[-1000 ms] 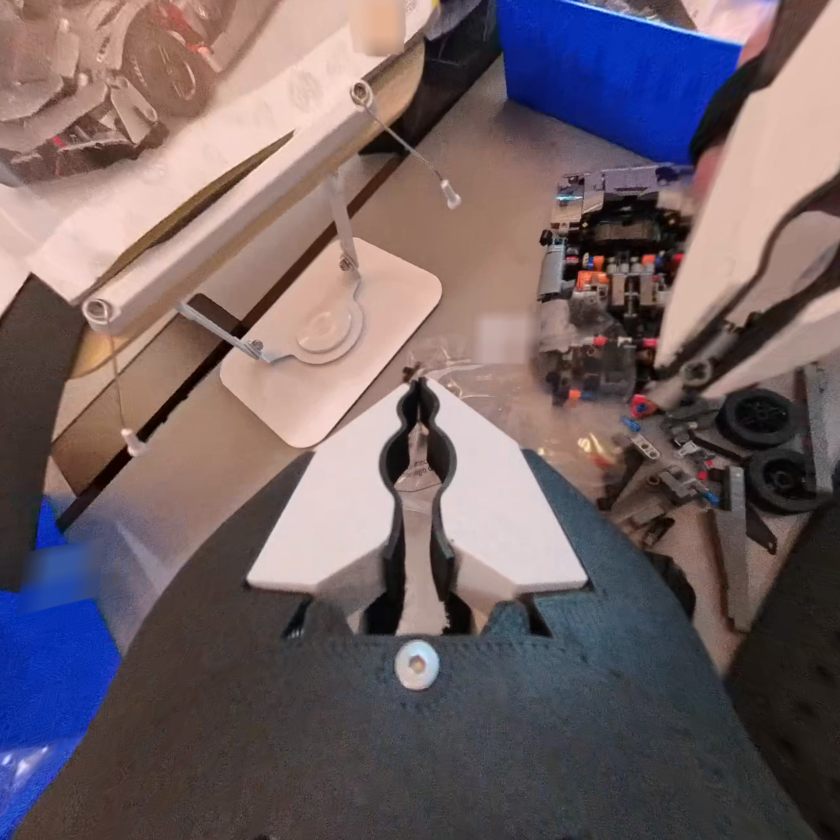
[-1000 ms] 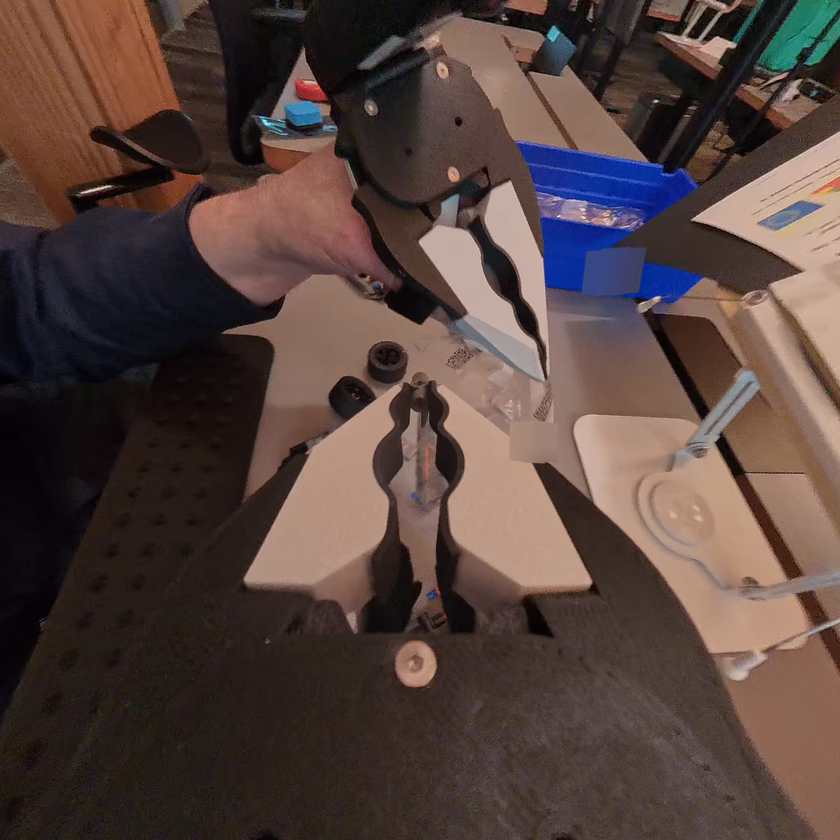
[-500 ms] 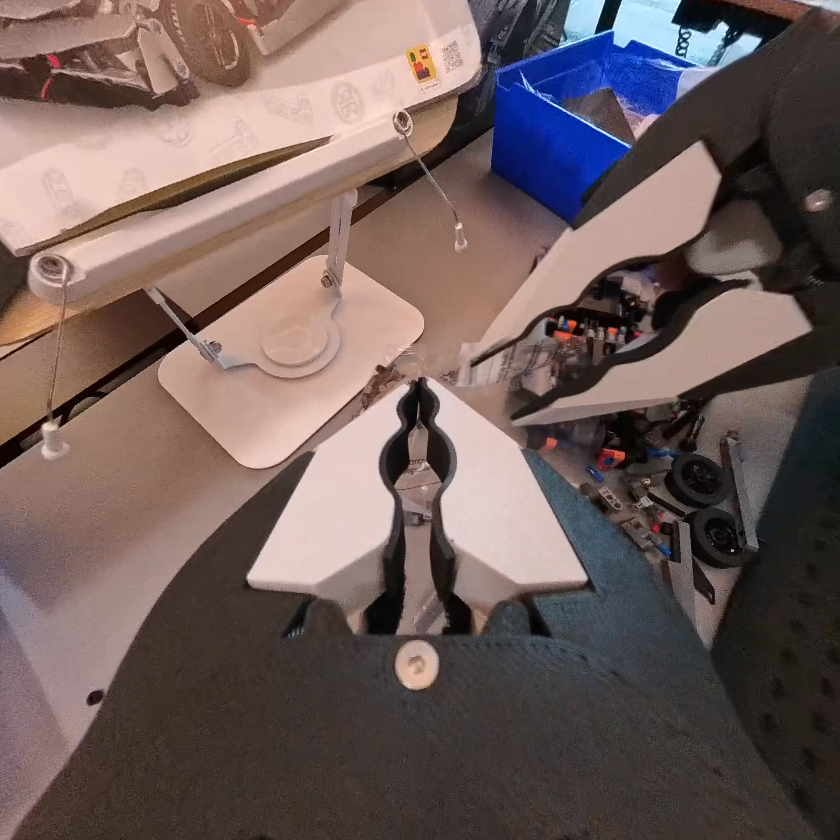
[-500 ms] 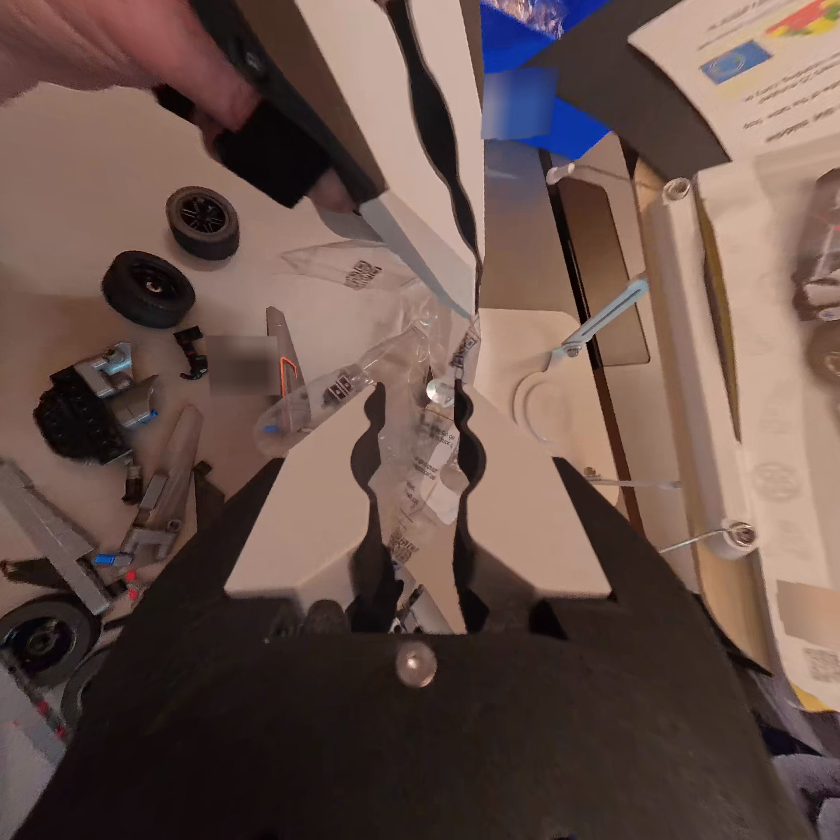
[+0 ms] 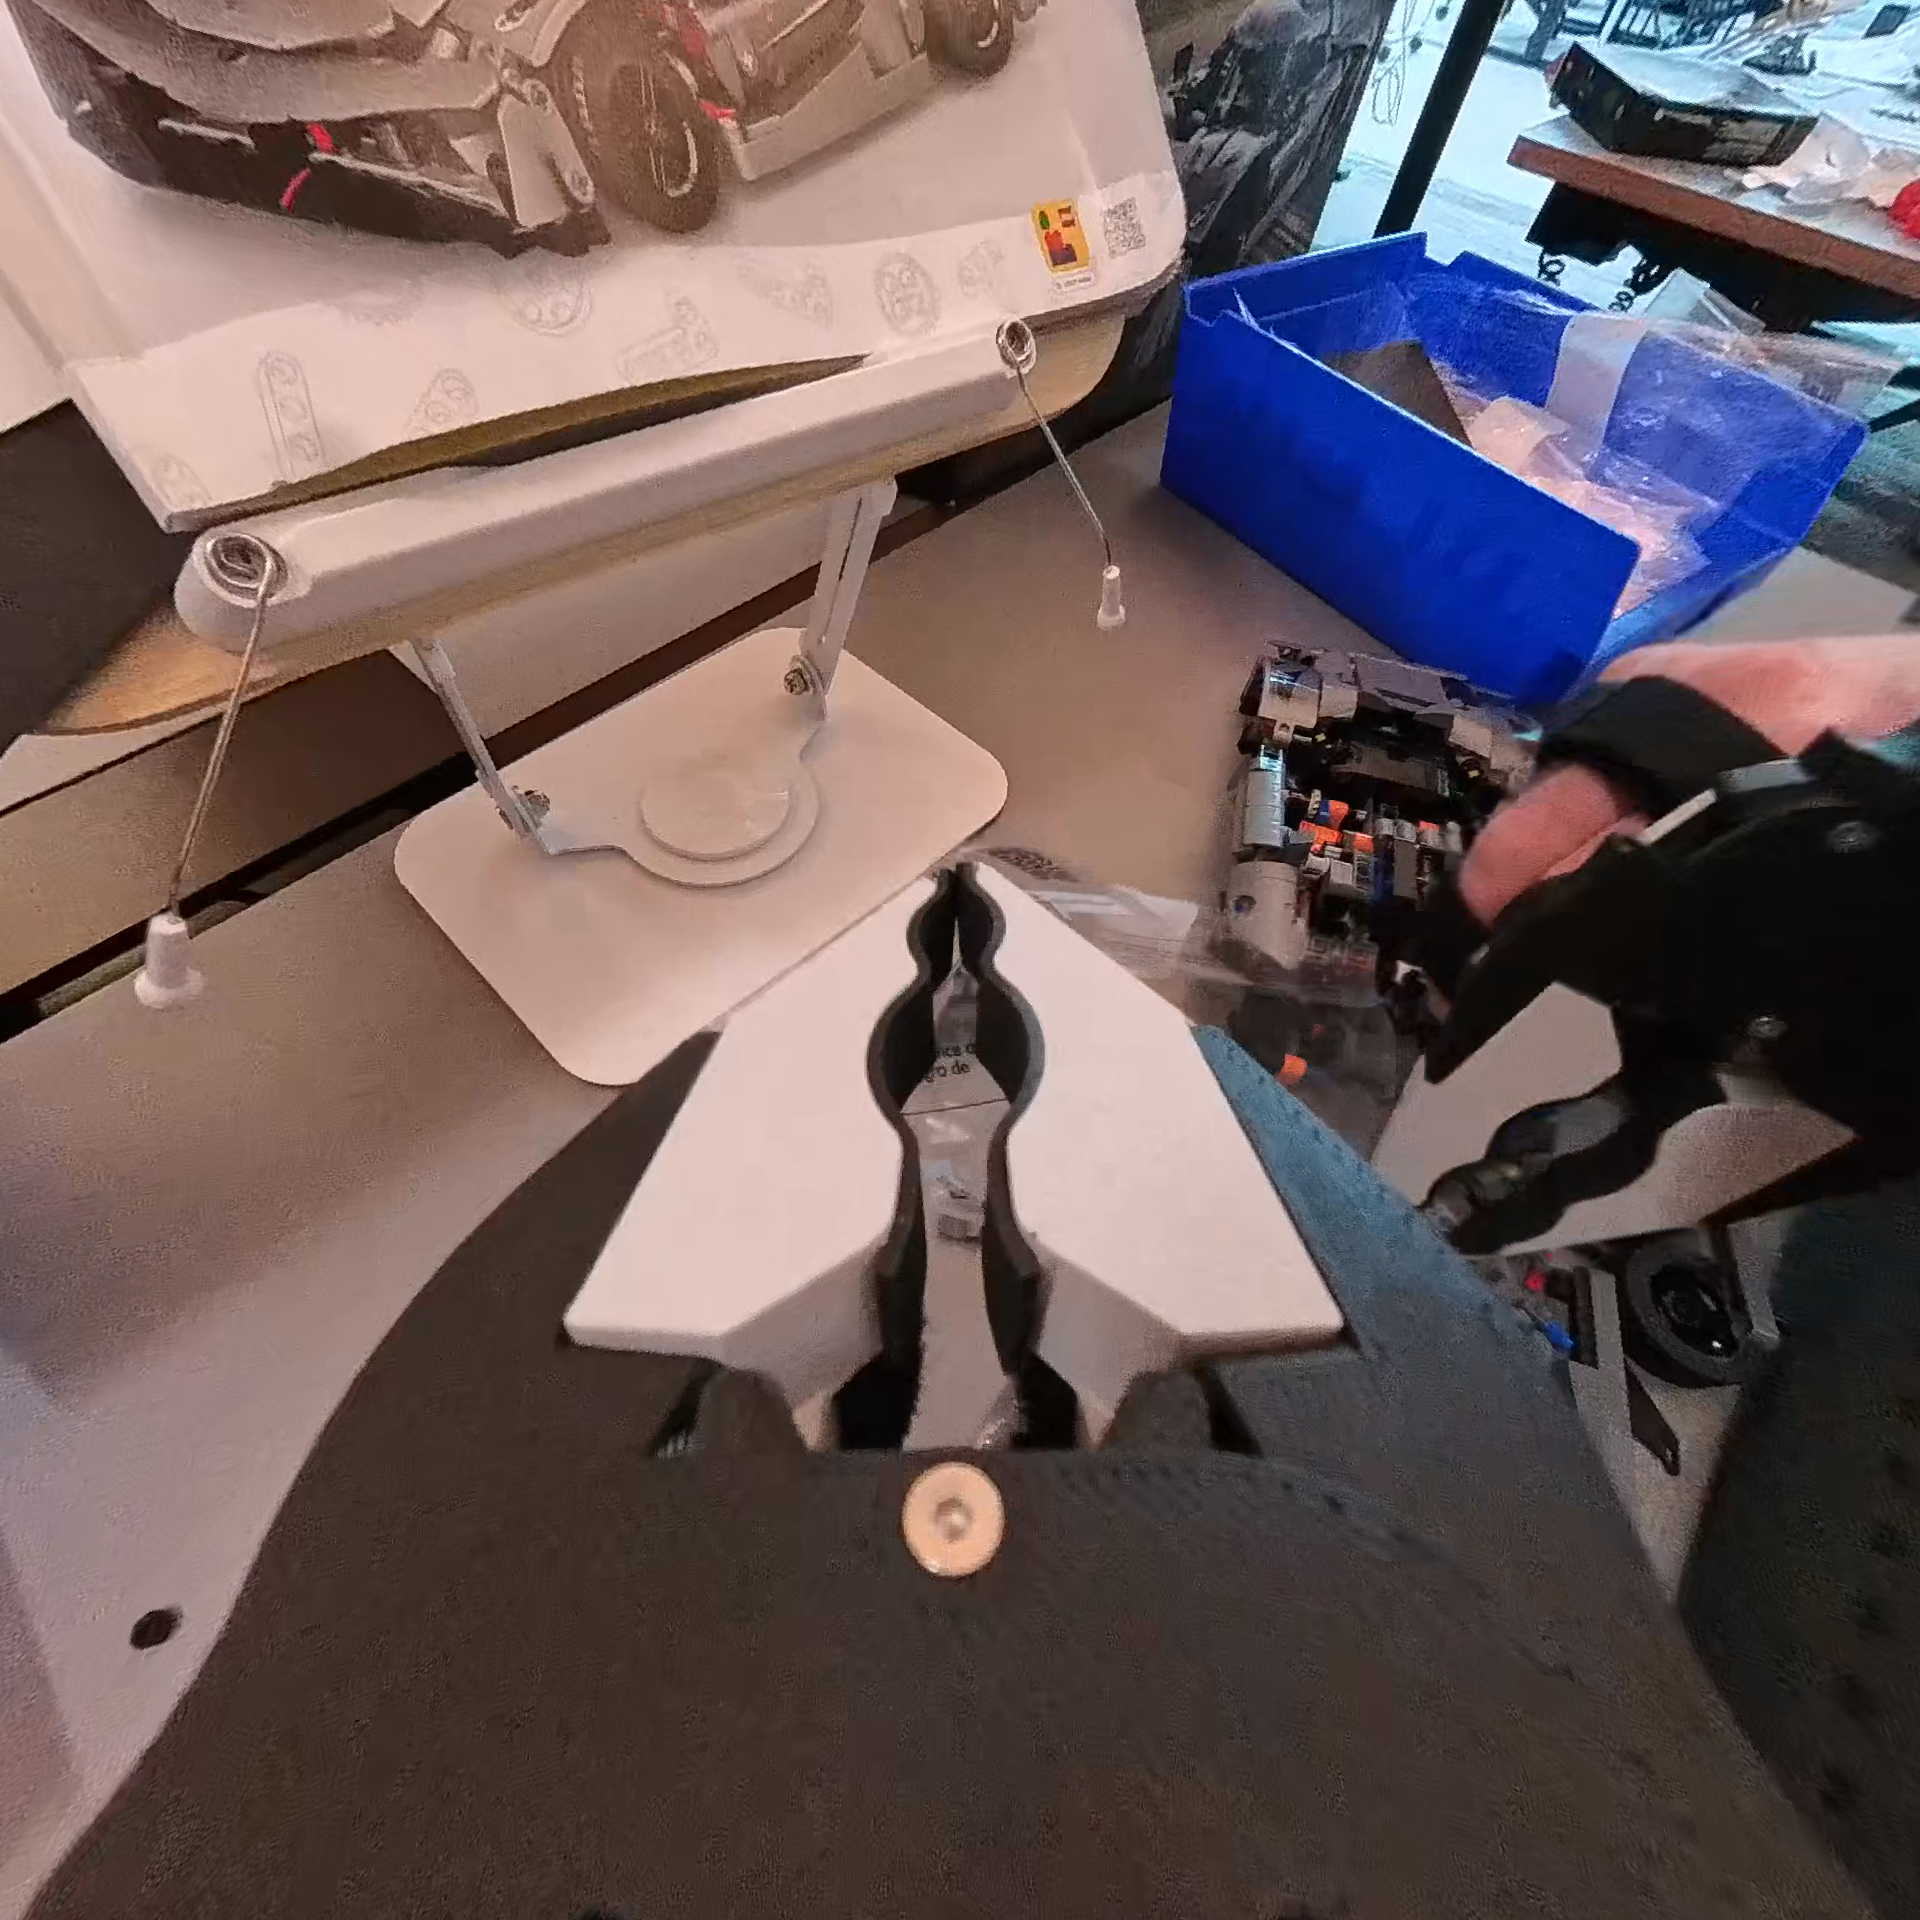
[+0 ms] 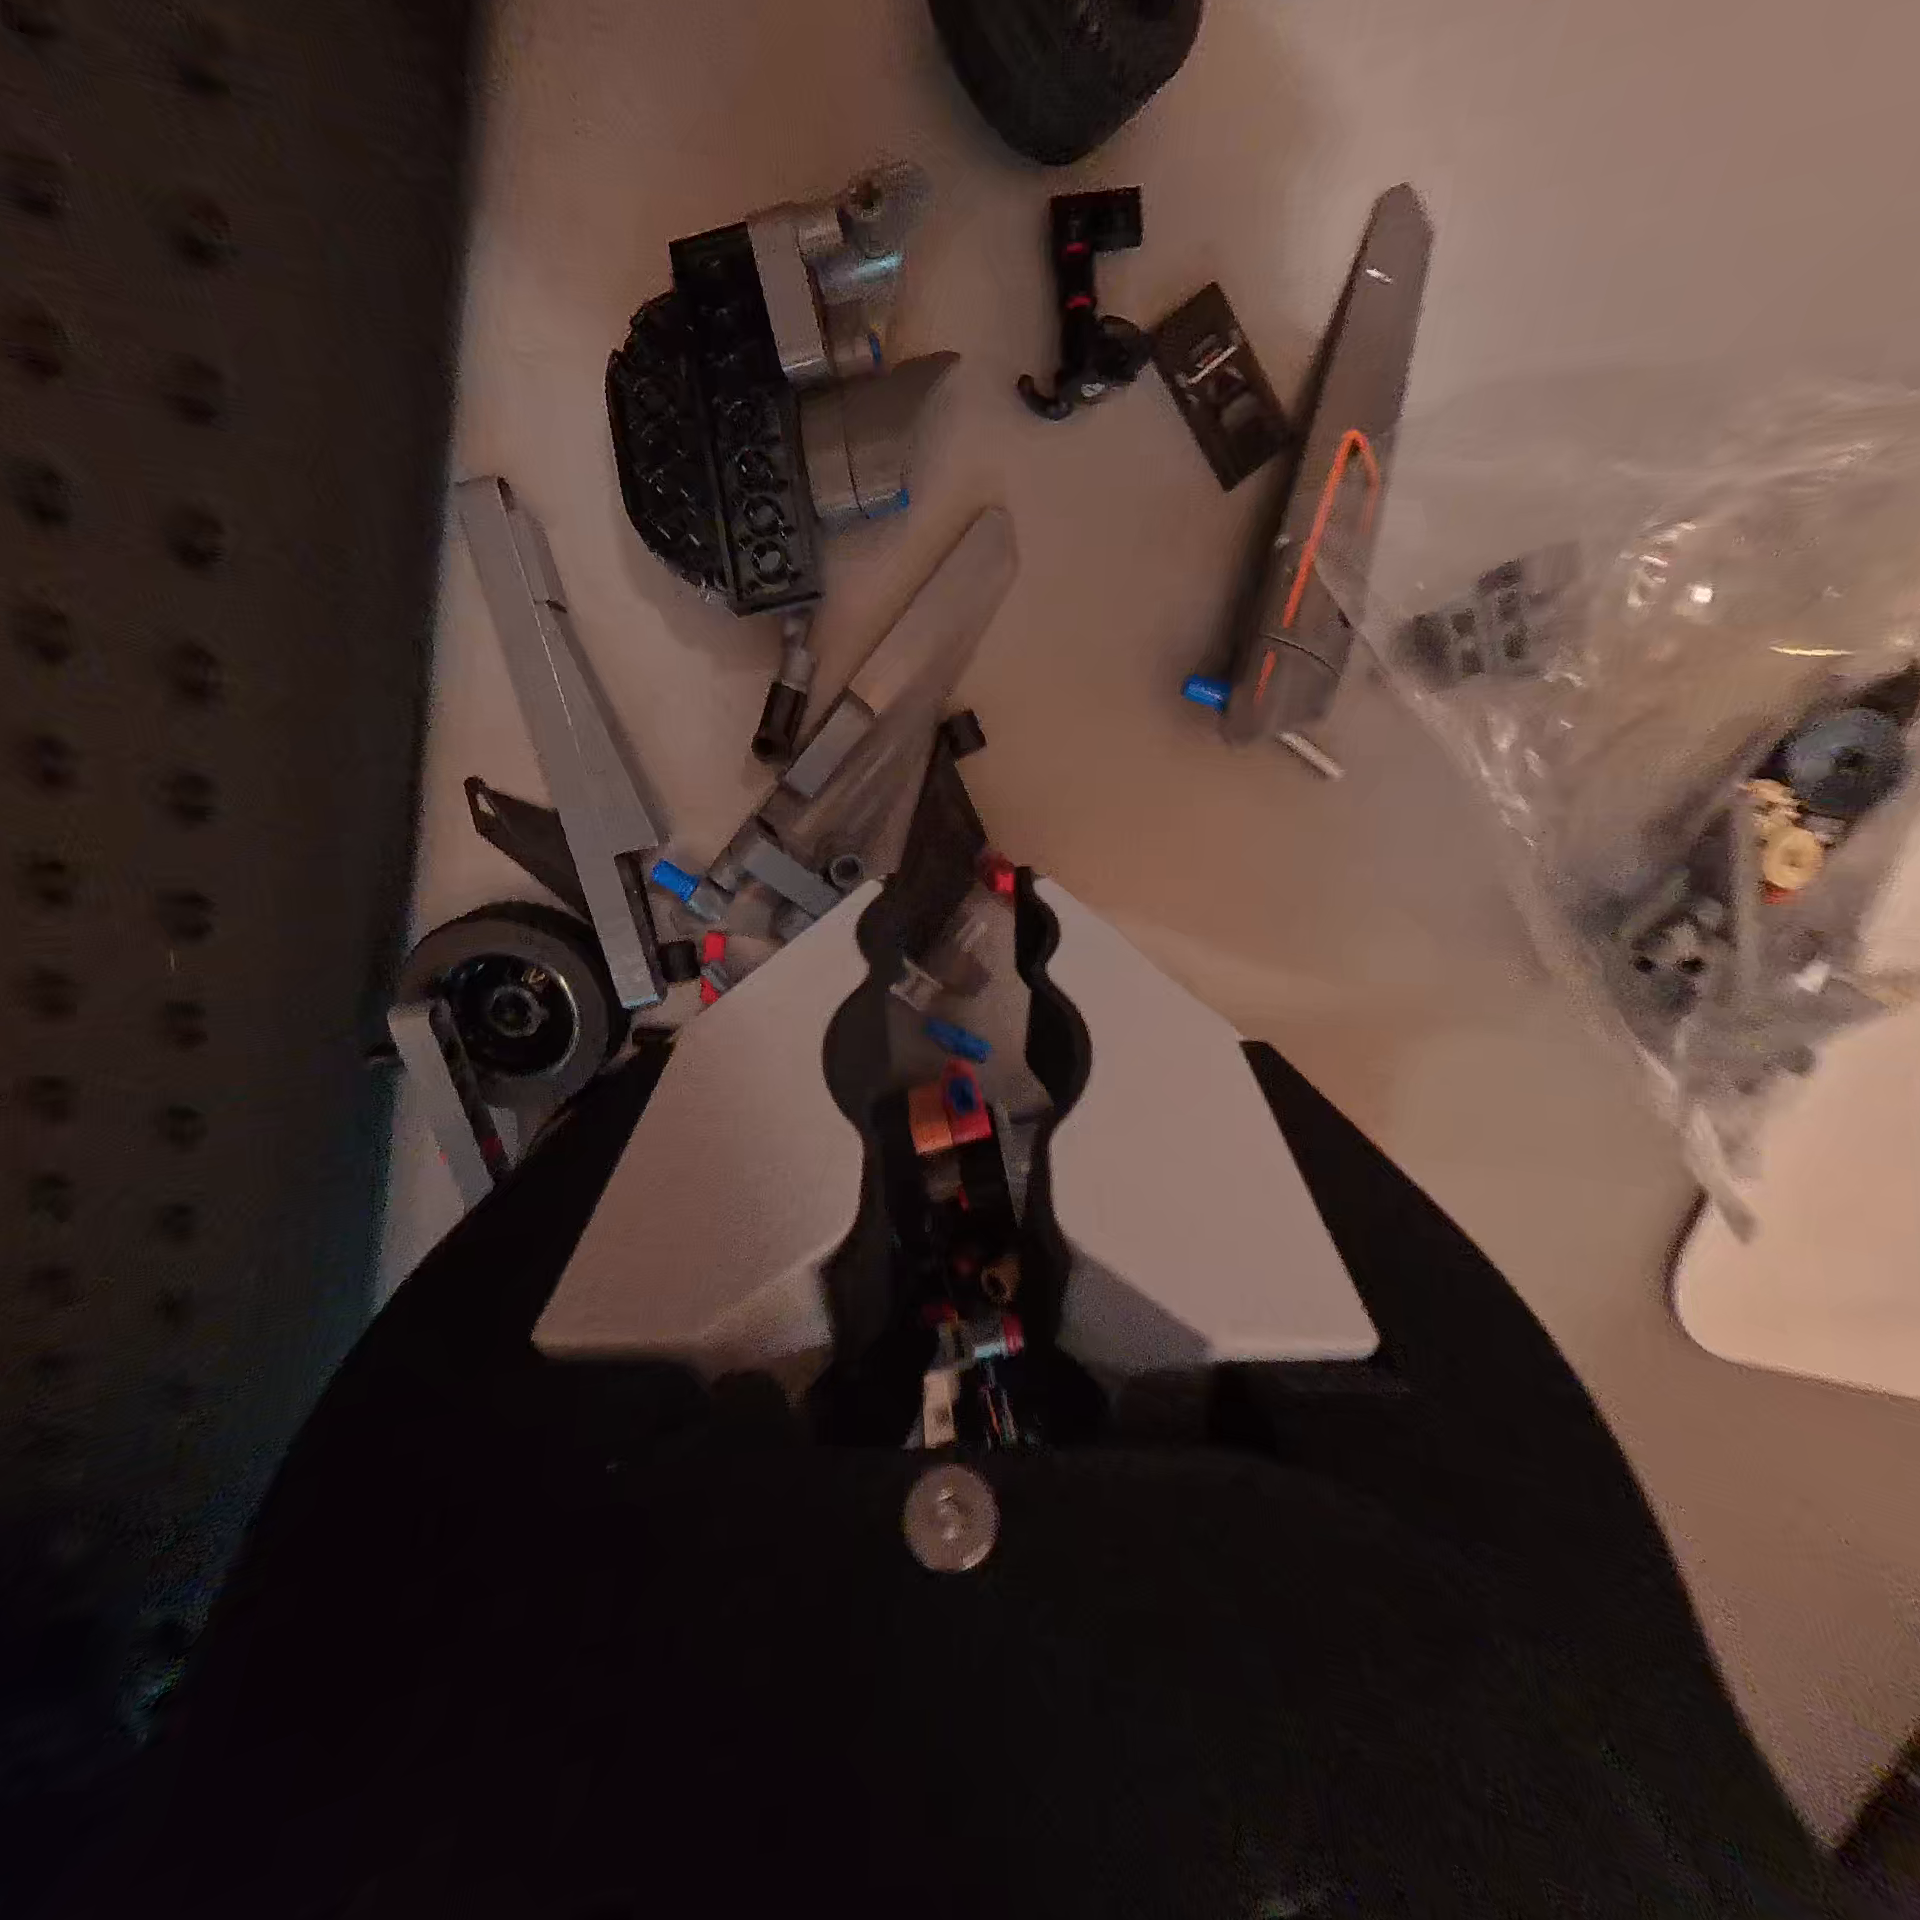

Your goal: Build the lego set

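My left gripper [image 5: 956, 885] is shut on the edge of a clear plastic parts bag [image 5: 1101, 920], held above the table near the white stand base [image 5: 582, 935]. The half-built grey and black Lego car [image 5: 1340, 810] sits on the table to its right. My right gripper [image 6: 954, 883] points down over loose pieces, jaws a little apart and empty; it also shows in the left wrist view [image 5: 1455, 1205], held by a hand. Below it lie a grey panel with an orange line [image 6: 1320, 499], a black and grey sub-assembly [image 6: 748, 416] and a wheel [image 6: 509, 1008]. The bag [image 6: 1683, 790] shows at the right.
An instruction booklet [image 5: 623, 208] rests on a white stand. A blue bin [image 5: 1382, 499] with plastic bags stands at the back right. A black studded mat [image 6: 208, 623] borders the loose pieces on the left. A black tyre [image 6: 1060, 62] lies farther off. Tip to tip, the grippers are about 20 centimetres apart. The wheel [image 6: 509, 1008] lies around 9 centimetres away from my right fingertips. The left camera catches it too, in the left wrist view [image 5: 1683, 1304].
My right gripper has let go of the bag and swung down over the loose pieces. My left gripper keeps hold of the bag and has pulled back a little.
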{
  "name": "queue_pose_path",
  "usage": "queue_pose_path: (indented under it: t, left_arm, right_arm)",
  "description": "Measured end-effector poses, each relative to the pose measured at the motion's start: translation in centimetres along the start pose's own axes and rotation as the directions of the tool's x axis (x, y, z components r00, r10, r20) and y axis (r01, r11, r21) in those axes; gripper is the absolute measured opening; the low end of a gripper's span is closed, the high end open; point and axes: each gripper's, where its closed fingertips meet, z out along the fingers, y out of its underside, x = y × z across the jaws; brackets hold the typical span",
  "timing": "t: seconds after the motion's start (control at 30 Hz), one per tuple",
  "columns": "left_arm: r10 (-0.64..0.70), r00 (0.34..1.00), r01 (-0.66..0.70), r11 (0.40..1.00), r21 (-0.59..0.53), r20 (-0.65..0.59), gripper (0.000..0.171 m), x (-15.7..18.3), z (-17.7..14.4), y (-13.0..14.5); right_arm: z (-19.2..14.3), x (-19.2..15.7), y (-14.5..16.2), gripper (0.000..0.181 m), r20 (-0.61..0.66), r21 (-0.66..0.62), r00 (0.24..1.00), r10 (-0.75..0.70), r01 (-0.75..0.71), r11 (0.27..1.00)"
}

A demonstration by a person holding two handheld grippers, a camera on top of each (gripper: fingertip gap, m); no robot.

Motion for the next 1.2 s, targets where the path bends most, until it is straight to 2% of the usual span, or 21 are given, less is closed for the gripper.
queue_pose_path:
  t: [0.1,0.27,0.33,0.47,0.53,0.63,0.73,0.8,0.9,1.0,1.13,1.2]
  left_arm:
    - [0.007,1.0,-0.007,1.0,-0.005,-0.004,0.0,0.1,0.1,0.2]
    - [0.015,1.0,-0.015,1.0,-0.011,-0.018,0.0,0.4,0.4,0.5]
    - [0.017,1.0,-0.017,1.0,-0.014,-0.018,0.0,0.4,0.5,0.7]
    - [0.011,1.0,-0.011,1.0,-0.005,-0.02,0.0,0.3,0.3,0.5]
    - [0.01,1.0,-0.01,1.0,-0.006,-0.022,0.0,0.3,0.3,0.6]
    - [0.013,1.0,-0.013,1.0,-0.012,-0.027,0.0,0.4,0.5,0.7]
    - [0.012,1.0,-0.013,1.0,-0.013,-0.027,0.0,0.5,0.5,0.7]
    - [0.012,1.0,-0.012,1.0,-0.012,-0.027,0.0,0.5,0.5,0.7]
    - [0.007,1.0,-0.008,1.0,-0.014,-0.031,0.0,0.5,0.5,0.7]
    - [0.003,0.999,-0.003,1.0,-0.018,-0.033,0.0,0.6,0.5,0.7]
    - [-0.001,0.999,0.0,1.0,-0.023,-0.039,0.0,0.8,0.5,0.6]
    - [0.004,0.999,-0.005,0.999,-0.032,-0.052,0.0,1.2,0.7,0.6]
  right_arm:
    - [0.9,0.5,0.2,0.002,-0.002,-0.007,1.0,0.008,-0.008,1.0]
    - [1.2,0.8,0.5,0.0,-0.048,-0.053,0.998,-0.042,0.04,0.998]
    - [0.9,1.0,0.4,0.0,-0.052,-0.034,0.998,-0.032,0.03,0.999]
    - [-0.6,1.6,0.2,0.014,-0.064,0.01,0.998,-0.003,0.004,1.0]
    - [-0.4,1.4,0.4,0.021,-0.048,-0.002,0.999,-0.003,0.003,1.0]
    - [0.6,1.2,0.9,0.021,-0.04,-0.061,0.999,-0.022,0.02,0.998]
    - [1.0,1.3,1.1,0.003,-0.05,-0.089,0.998,-0.041,0.037,0.995]
    - [0.8,1.5,1.2,0.002,-0.058,-0.087,0.997,-0.043,0.038,0.995]
    - [-0.7,1.6,0.2,0.001,-0.068,-0.005,0.997,-0.032,0.032,0.999]
    - [-4.1,1.8,-2.0,0.002,-0.099,0.148,0.995,-0.024,0.039,0.988]
    - [-9.8,4.0,-6.2,0.002,-0.219,0.416,0.974,0.054,0.043,0.908]
    - [-10.9,5.4,-7.4,0.002,-0.261,0.46,0.961,0.091,0.041,0.887]
